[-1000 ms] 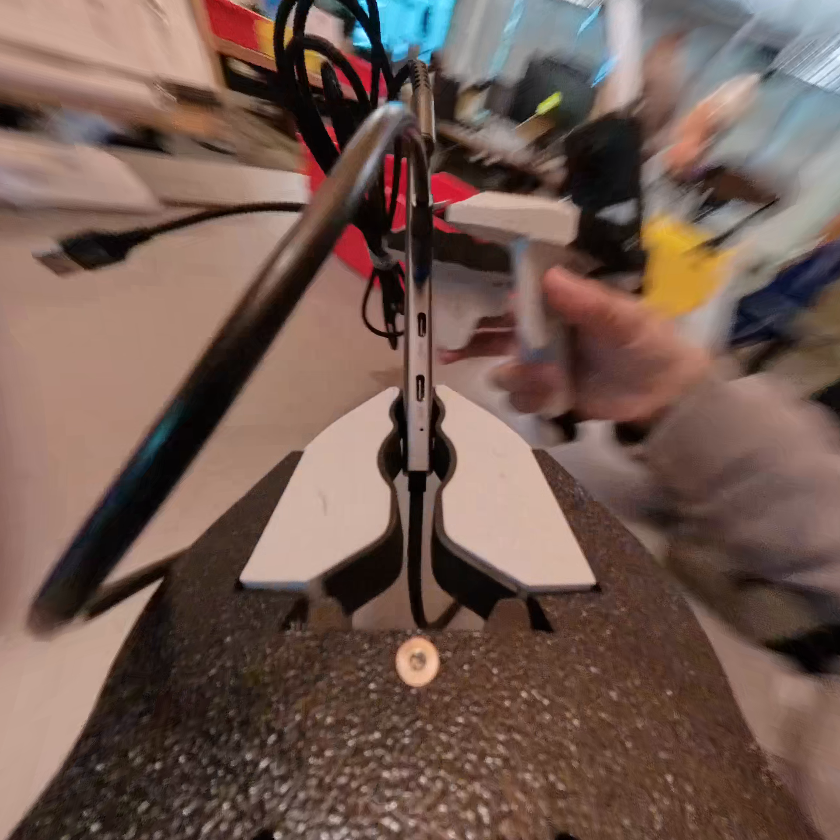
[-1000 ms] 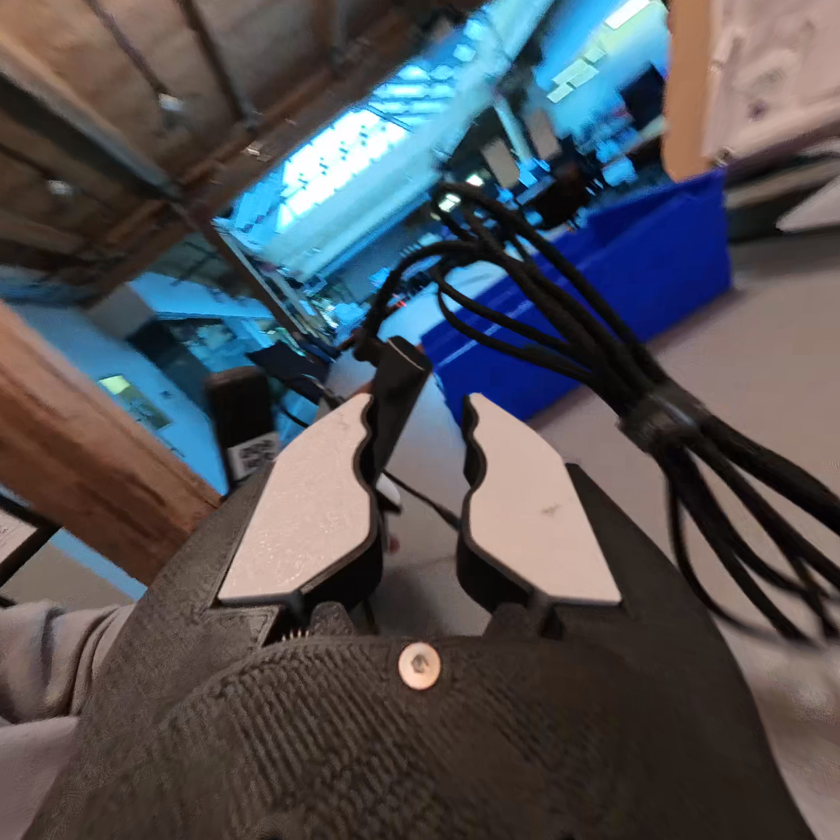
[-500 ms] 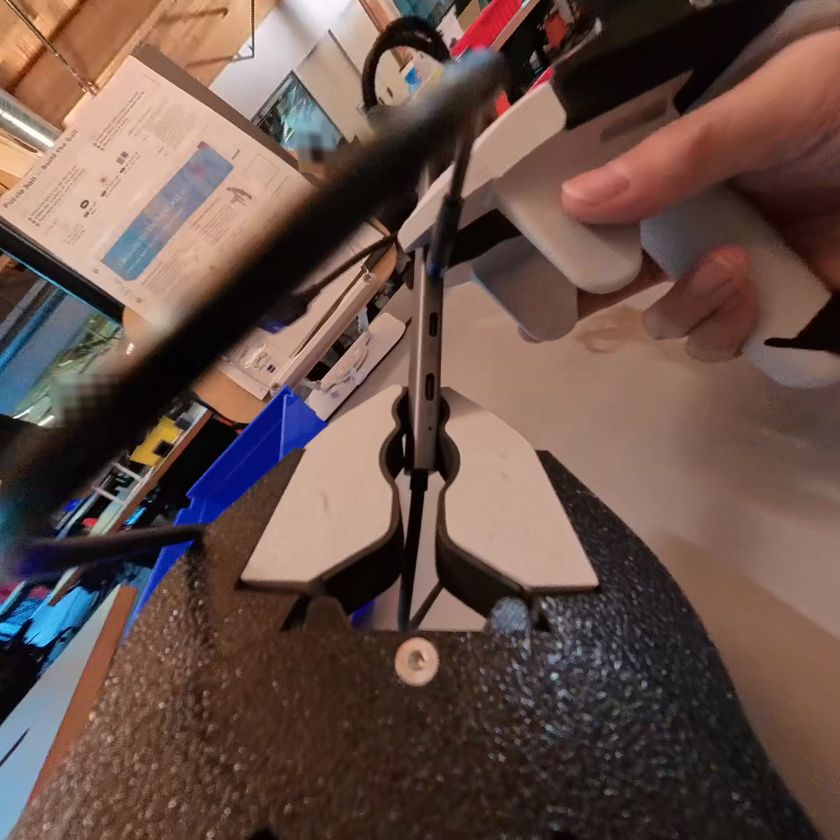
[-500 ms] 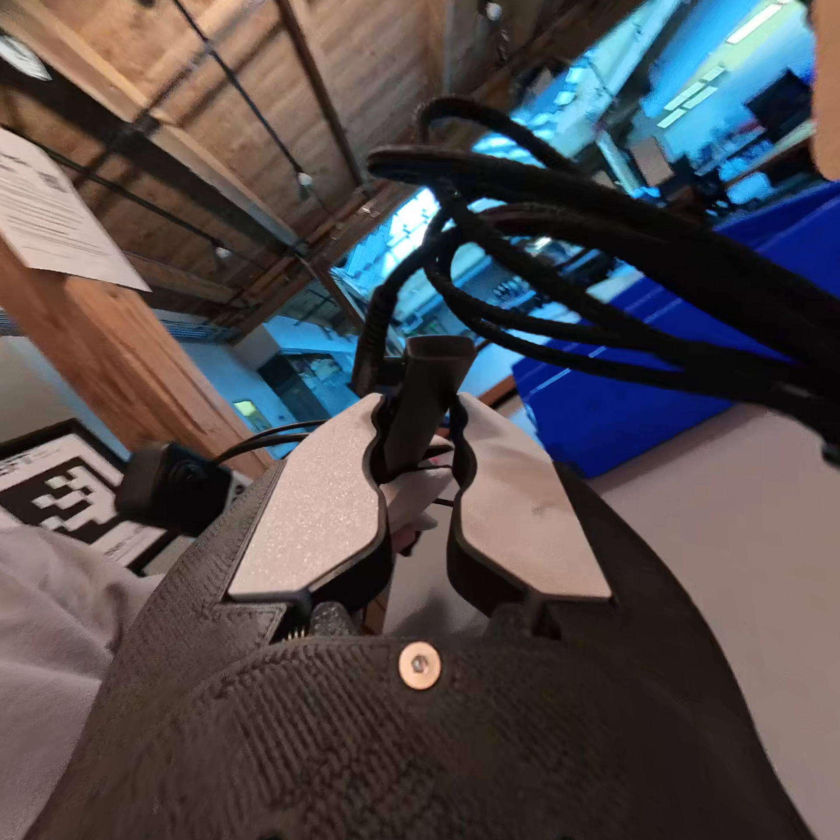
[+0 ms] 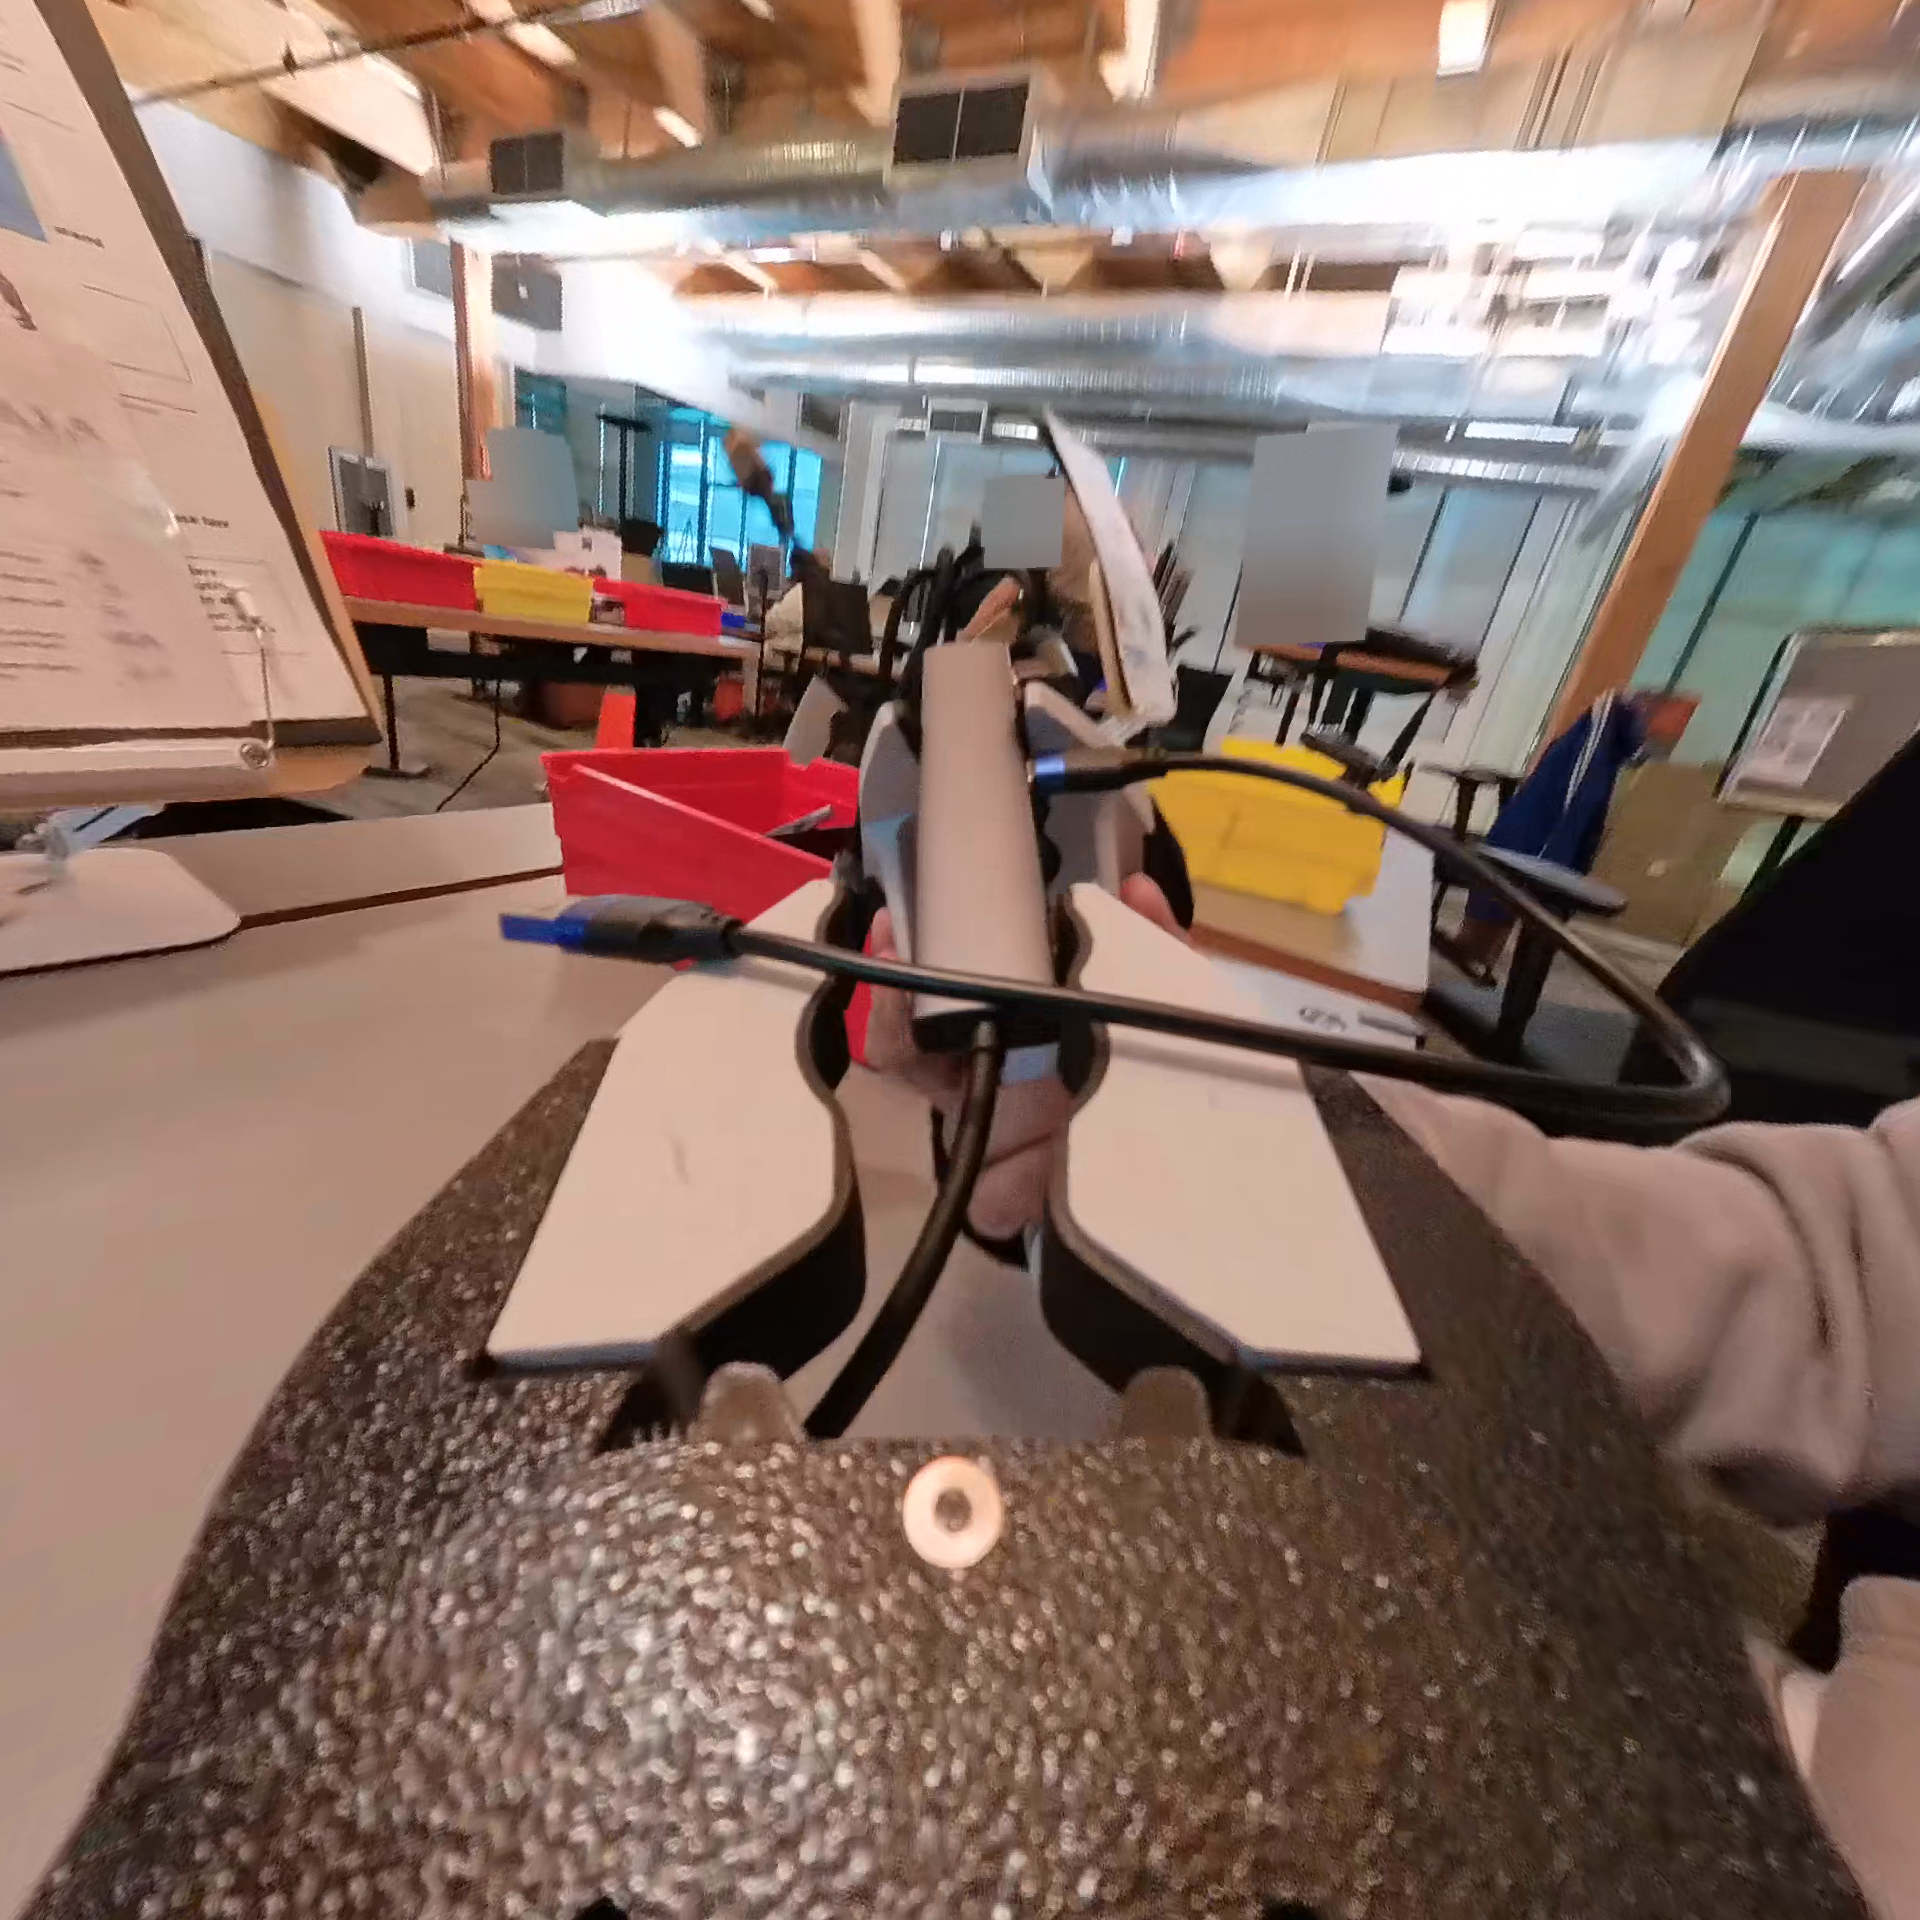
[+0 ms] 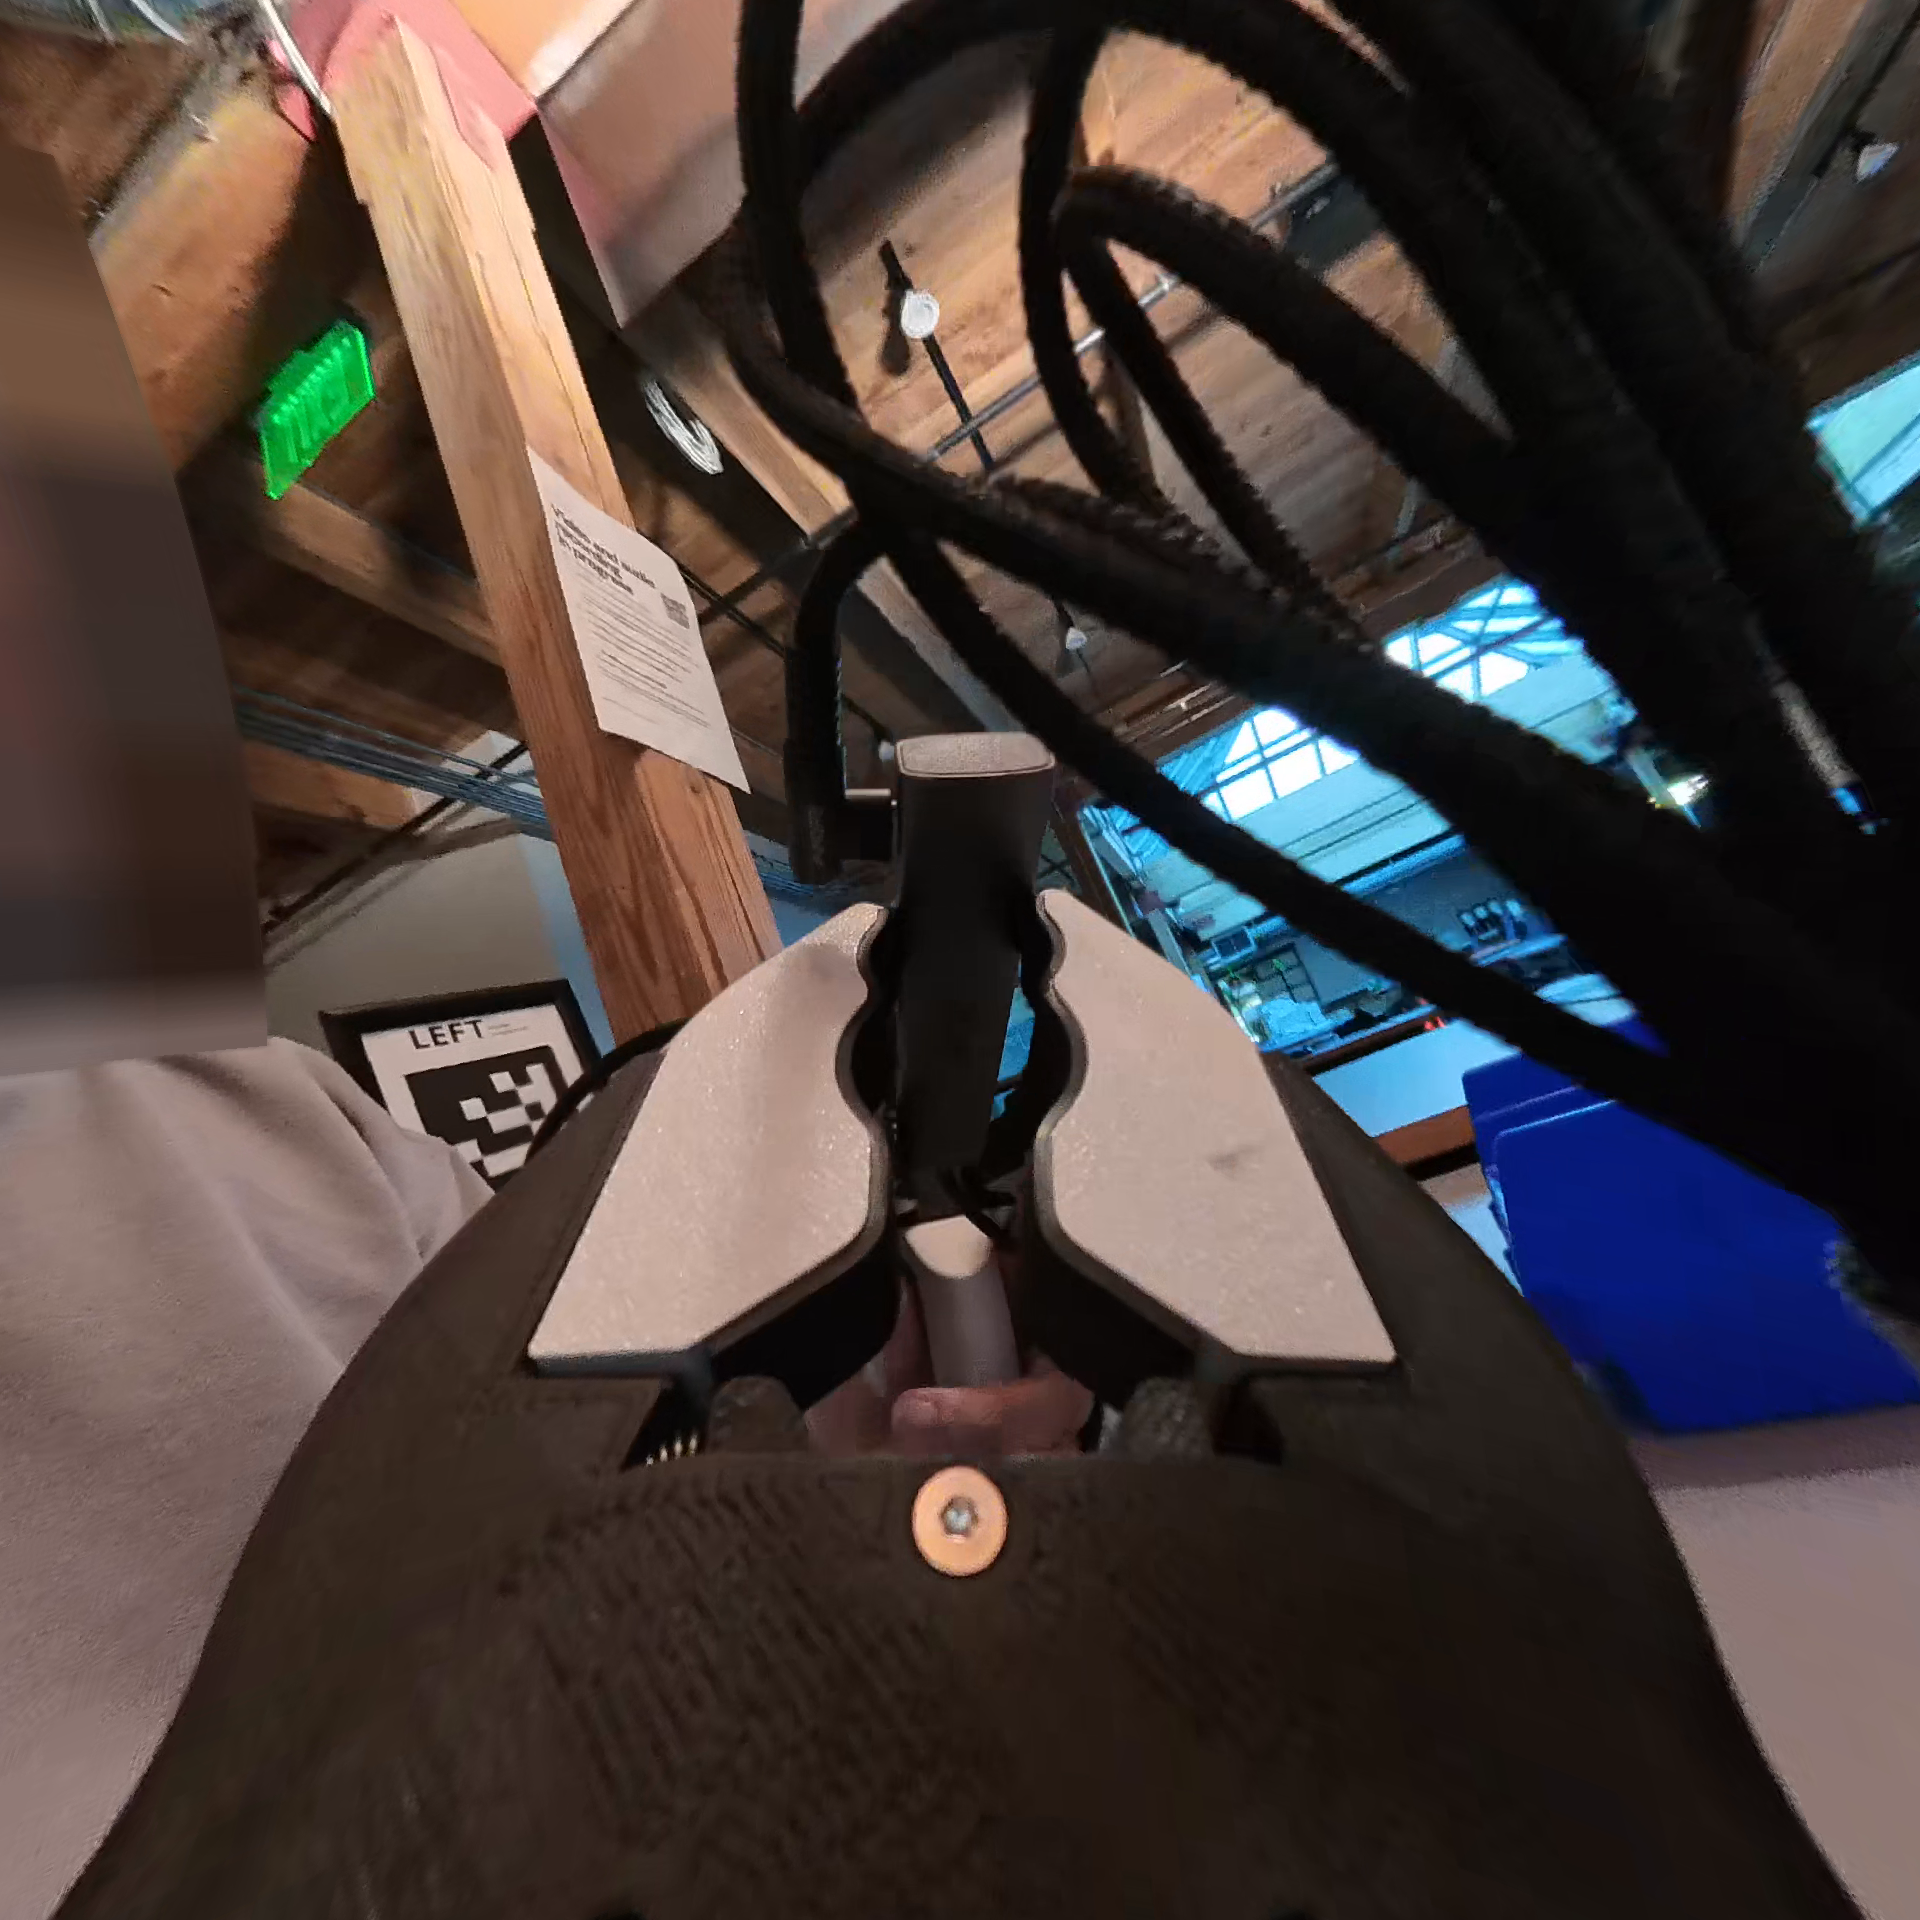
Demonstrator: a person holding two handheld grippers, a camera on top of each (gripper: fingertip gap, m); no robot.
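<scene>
A slim grey USB hub (image 5: pixel 966 831) stands upright between the fingertips of my left gripper (image 5: pixel 951 914), whose jaws stand wider than the hub and do not clamp it. The hub's own black lead (image 5: pixel 935 1247) drops between the fingers. A black cable with a blue plug (image 5: pixel 613 930) is plugged into the hub's side and loops across. My right gripper (image 6: pixel 966 914) is shut on the hub (image 6: pixel 966 935) from the far side; its fingers (image 5: pixel 883 800) show behind the hub in the left wrist view. A coiled black cable bundle (image 6: pixel 1351 520) hangs above the right gripper.
A red bin (image 5: pixel 686 831) and a yellow bin (image 5: pixel 1278 842) sit on the pale table (image 5: pixel 260 1091) beyond the grippers. A printed board on a stand (image 5: pixel 125 416) is at the left. A blue bin (image 6: pixel 1662 1247) lies right. A grey sleeve (image 5: pixel 1558 1299) crosses the right side. My right fingertips sit around 4 cm from my left ones.
My right gripper has shut on the hub. My left gripper's jaws have spread and now show the hub's broad face. Both views have swung upward.
</scene>
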